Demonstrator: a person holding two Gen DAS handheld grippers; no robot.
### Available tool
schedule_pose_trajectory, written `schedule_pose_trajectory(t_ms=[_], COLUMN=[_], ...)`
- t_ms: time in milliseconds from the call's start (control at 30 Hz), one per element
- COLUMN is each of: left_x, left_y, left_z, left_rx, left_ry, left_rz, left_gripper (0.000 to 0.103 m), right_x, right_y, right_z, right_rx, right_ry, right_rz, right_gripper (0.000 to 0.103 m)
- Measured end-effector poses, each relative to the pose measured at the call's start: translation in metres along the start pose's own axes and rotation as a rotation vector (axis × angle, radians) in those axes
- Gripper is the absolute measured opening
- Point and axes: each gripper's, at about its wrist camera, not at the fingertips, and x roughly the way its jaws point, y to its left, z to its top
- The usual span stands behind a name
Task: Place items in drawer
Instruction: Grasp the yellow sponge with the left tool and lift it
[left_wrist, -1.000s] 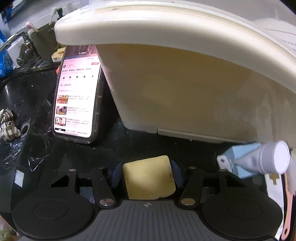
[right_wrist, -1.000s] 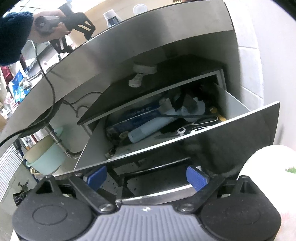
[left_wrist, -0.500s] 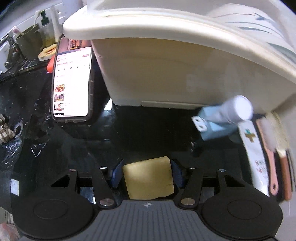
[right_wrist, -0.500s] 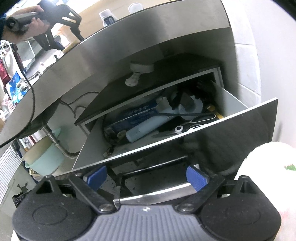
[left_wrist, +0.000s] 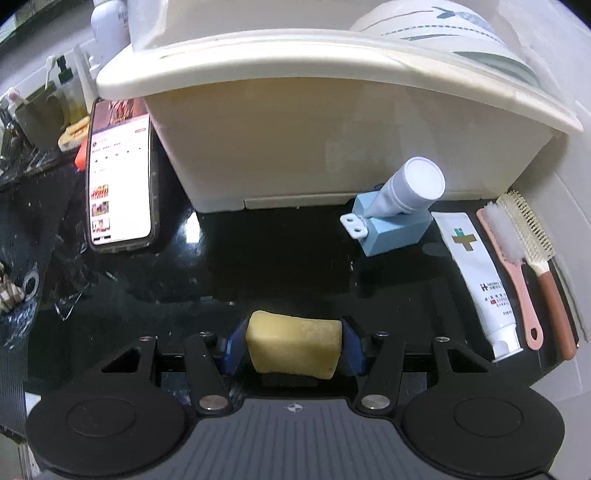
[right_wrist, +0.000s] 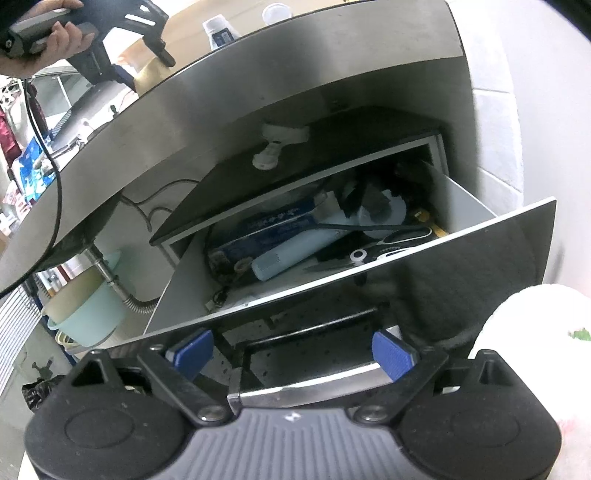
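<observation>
Left wrist view: the left gripper (left_wrist: 293, 349) has its blue pads closed against both sides of a yellow soap bar (left_wrist: 293, 349), which it holds clear above the black countertop (left_wrist: 277, 266). Ahead stands a cream plastic tub (left_wrist: 332, 140). A lit phone (left_wrist: 120, 177) leans against the tub's left side. To the right, a blue tube (left_wrist: 399, 206) with a white cap lies near the tub's foot. Beside it, in a row, lie a white toothpaste tube (left_wrist: 480, 273), a pink brush (left_wrist: 513, 269) and a cream hairbrush (left_wrist: 535, 258).

Right wrist view: the right gripper (right_wrist: 293, 354) stands wide open with nothing between its pads, just in front of the handle (right_wrist: 306, 328) on the dark front of the drawer (right_wrist: 369, 280). The drawer is pulled out and already holds a blue box (right_wrist: 273, 229), a pale blue bottle (right_wrist: 295, 251) and scissors (right_wrist: 384, 247). A mint basin (right_wrist: 88, 314) sits beneath the counter to the left.
</observation>
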Motion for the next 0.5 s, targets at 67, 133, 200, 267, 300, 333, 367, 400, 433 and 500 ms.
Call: schedule_pose_trajectory(t_ms=[67,133,200,267,300,333,367,400,433,500], left_x=[0.004,0.008,0.011,0.013,0.013,0.013,0.013,0.013,0.013,0.014], left_y=[-0.002,-0.004,-0.007,-0.010,-0.010,-0.011,-0.011,-0.012,-0.012,-0.013], left_z=[-0.002,-0.003,-0.004,-0.003,-0.003,-0.003,-0.003,-0.003,-0.004,-0.006], left_rx=[0.005,0.010,0.020,0.027,0.028,0.028,0.025,0.026,0.027,0.037], left_ry=[-0.011,-0.023,-0.032,-0.035,-0.036,-0.038,-0.041,-0.044,-0.049,-0.059], left_rz=[0.003,0.007,0.017,0.029,0.032,0.035,0.038,0.041,0.043,0.050], left_gripper=[0.053,0.054,0.054,0.054,0.054,0.054,0.054,0.054,0.054,0.054], right_x=[0.000,0.001,0.001,0.002,0.003,0.003,0.003,0.003,0.004,0.004], right_y=[-0.001,-0.003,-0.004,-0.005,-0.005,-0.005,-0.005,-0.005,-0.006,-0.006], right_z=[0.000,0.000,0.000,0.000,0.000,0.000,0.000,0.000,0.000,0.000], right_rx=[0.007,0.013,0.019,0.023,0.026,0.026,0.027,0.027,0.027,0.028], right_ry=[0.001,0.002,0.004,0.008,0.009,0.009,0.009,0.009,0.010,0.012], right_rz=[-0.001,-0.002,-0.003,-0.003,-0.002,-0.002,-0.002,-0.001,0.000,0.001], right_gripper=[0.093,0.093,0.093,0.093,0.093,0.093,0.093,0.093,0.093,0.093])
